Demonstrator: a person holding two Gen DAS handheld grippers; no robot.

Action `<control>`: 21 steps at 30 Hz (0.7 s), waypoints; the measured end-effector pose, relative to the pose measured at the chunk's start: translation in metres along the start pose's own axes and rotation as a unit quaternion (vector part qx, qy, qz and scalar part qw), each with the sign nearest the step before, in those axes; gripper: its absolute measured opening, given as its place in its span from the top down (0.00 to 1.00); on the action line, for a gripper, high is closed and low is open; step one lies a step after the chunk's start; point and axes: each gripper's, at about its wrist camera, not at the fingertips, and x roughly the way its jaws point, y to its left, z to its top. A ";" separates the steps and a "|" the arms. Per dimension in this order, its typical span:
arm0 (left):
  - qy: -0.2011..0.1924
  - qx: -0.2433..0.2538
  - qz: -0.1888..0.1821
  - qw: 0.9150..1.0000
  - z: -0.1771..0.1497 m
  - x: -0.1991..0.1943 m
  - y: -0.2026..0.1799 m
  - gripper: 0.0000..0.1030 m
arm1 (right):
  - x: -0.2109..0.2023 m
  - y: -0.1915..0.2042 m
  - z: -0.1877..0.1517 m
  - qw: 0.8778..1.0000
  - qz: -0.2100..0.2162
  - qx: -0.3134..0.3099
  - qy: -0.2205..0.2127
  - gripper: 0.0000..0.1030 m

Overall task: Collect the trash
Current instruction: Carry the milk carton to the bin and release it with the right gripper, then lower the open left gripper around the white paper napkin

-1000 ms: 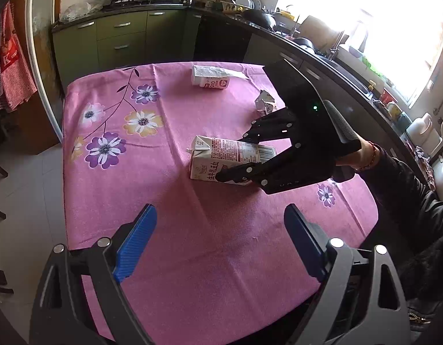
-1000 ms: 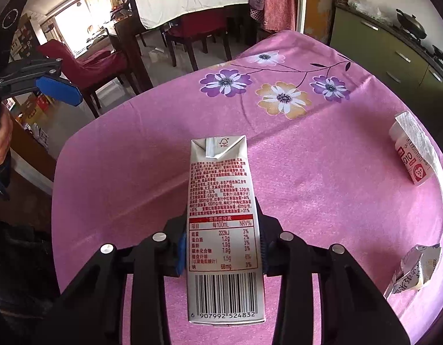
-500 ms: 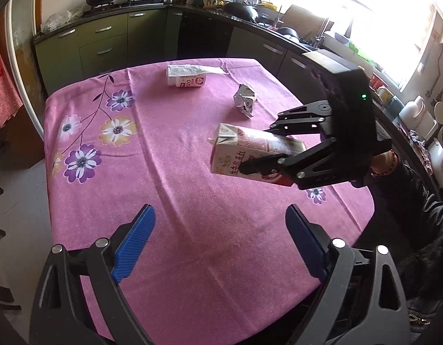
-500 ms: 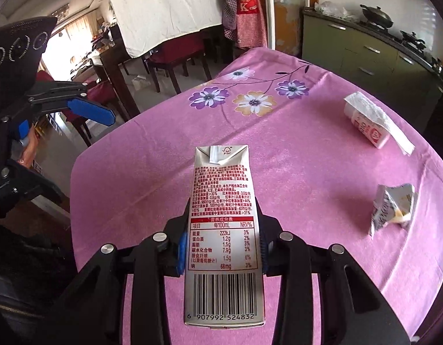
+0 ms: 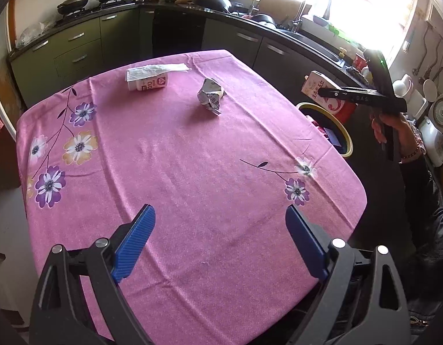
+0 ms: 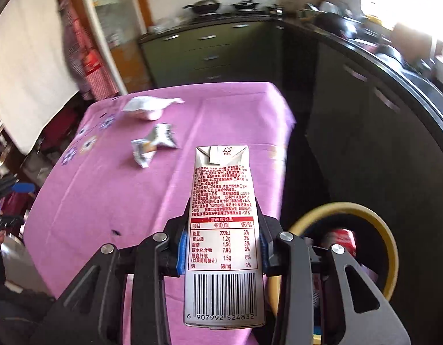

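Holding the drink carton [image 6: 224, 230] between its blue-padded fingers [image 6: 181, 251], the right gripper [image 6: 221, 254] grips the carton by its two long sides near the barcode end, with the folded top pointing away from the camera. In the left wrist view the carton [image 5: 322, 92] is off the tabletop [image 5: 178, 172], beyond its right edge and above the yellow-rimmed trash bin [image 5: 346, 132] that stands on the floor just beside the table. The right wrist view places the bin rim [image 6: 391, 253] below and to the right of the carton, so the carton is judged close to, but perhaps not yet centred over, the opening; a red can [image 6: 340, 238] and other waste already lie inside. Task progress is judged partial: one item is in transit, and two remain on the pink floral cloth, namely a crumpled silver carton [image 5: 211, 96] near the far centre and a small white-and-pink milk carton [image 5: 148, 82] lying on its side farther back, with a strip of white paper [image 5: 158, 69] draped over it. The left gripper [image 5: 220, 241] hovers over the near edge of the tabletop with its fingers spread wide and nothing between them. No object blocks the bin opening; the table corner is the nearest obstruction.
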 end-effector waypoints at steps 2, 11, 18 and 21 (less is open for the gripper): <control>0.001 0.004 -0.001 1.000 0.003 0.002 -0.004 0.15 | 0.000 -0.033 -0.006 0.999 -0.023 0.044 0.004 0.65; 0.009 0.027 0.009 1.000 0.010 0.007 -0.020 0.15 | 0.042 -0.098 -0.030 0.989 -0.080 0.117 0.039 0.44; 0.004 0.038 0.028 0.999 0.028 0.017 -0.014 0.10 | 0.014 -0.106 -0.042 0.986 -0.091 0.142 -0.004 0.36; -0.003 0.044 0.038 0.998 0.046 0.026 -0.006 0.10 | -0.001 -0.099 -0.047 0.986 -0.079 0.144 -0.021 0.34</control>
